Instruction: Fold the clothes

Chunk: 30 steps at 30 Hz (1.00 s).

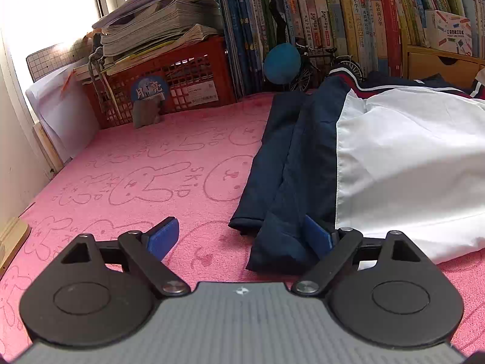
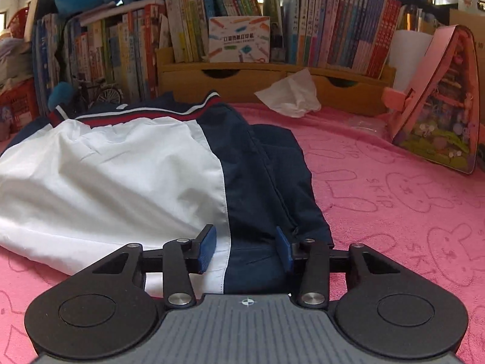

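Here the navy-and-white jacket [image 1: 394,157] lies on the pink blanket [image 1: 151,166]; the left gripper [image 1: 242,236] stands wide apart at its near corner, the right gripper [image 2: 246,247] half-parted astride the near hem, neither visibly clamped. Risk: closing on one fabric layer only, so the fold drags crooked. Pad contact beneath the hem and the jacket's far collar are hard to make out.

Both wrist cameras sat low and close over the pink blanket [image 1: 151,157], facing the bookshelf [image 2: 242,15]; the left looked from the jacket's [image 1: 394,157] left hem corner, the right from its right, sharing it.
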Motion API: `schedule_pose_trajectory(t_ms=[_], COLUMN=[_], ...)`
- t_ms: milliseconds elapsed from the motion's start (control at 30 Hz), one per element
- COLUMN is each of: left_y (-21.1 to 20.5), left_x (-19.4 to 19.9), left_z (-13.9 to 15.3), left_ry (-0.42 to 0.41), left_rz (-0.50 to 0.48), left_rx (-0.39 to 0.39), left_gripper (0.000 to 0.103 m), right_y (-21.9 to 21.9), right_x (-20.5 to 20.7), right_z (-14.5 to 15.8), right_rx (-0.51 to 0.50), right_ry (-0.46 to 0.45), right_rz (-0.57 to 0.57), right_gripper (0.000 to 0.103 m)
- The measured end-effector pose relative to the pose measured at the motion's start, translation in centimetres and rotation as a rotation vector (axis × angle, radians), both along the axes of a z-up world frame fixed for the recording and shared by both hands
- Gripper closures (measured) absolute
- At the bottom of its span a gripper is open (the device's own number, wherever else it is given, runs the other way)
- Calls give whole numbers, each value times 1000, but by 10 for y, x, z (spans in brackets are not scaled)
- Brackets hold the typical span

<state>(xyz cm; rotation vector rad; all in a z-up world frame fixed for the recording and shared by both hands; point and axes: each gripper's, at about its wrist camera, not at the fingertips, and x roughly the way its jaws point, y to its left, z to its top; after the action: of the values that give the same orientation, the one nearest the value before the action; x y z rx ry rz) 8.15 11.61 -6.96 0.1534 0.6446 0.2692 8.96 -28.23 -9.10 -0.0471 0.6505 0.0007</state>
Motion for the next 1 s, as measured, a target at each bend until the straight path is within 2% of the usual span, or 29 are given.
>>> schedule_pose_trajectory(t_ms=[100,233,267,300,333,367,467,500,567,600,667,767,800,867,900,933,1000], left_y=[-2,5,7,9,12,17,33,37,33,35,36,34,34,35,35,35,36], left_x=[0,-1,-1,-1,-1,0,1,2,2,2,1,1,1,0,0,0,0], left_z=[0,1,2,2,2,2,2,1,1,1,1,0,0,0,0,0,0], left_ry=[0,2,3,5,7,10,20,22,27,26,27,28,28,28,28,28,28], left_rz=[-1,2,4,6,8,13,25,27,32,32,32,32,32,31,31,31,31], left_rx=[7,-38,-51,-65,-87,-123,-229,-253,-225,-236,-240,-235,-236,-238,-239,-240,-241], left_gripper=[13,12,11,10,10,8,2,0,0,0,0,0,0,0,0,0,0], right_y=[7,6,10,17,25,33,47,51,61,67,85,112,116,113,107,100,80], right_x=[0,1,-2,-7,-12,-18,-26,-23,-12,-6,9,33,39,49,53,57,66], right_z=[0,3,5,9,12,17,37,43,51,52,49,36,31,23,19,17,15], right_rx=[-41,-27,-54,-107,-165,-204,-113,-36,127,197,272,237,192,123,92,73,29], right_ry=[-5,-9,-23,-60,-103,-158,-251,-244,-208,-188,-136,-38,-20,-16,-19,-27,-39], right_rz=[0,-2,-13,-36,-62,-79,-6,47,163,217,299,335,318,265,229,195,92], right_gripper=[58,58,57,49,33,27,24,23,23,24,27,41,46,51,57,69,70])
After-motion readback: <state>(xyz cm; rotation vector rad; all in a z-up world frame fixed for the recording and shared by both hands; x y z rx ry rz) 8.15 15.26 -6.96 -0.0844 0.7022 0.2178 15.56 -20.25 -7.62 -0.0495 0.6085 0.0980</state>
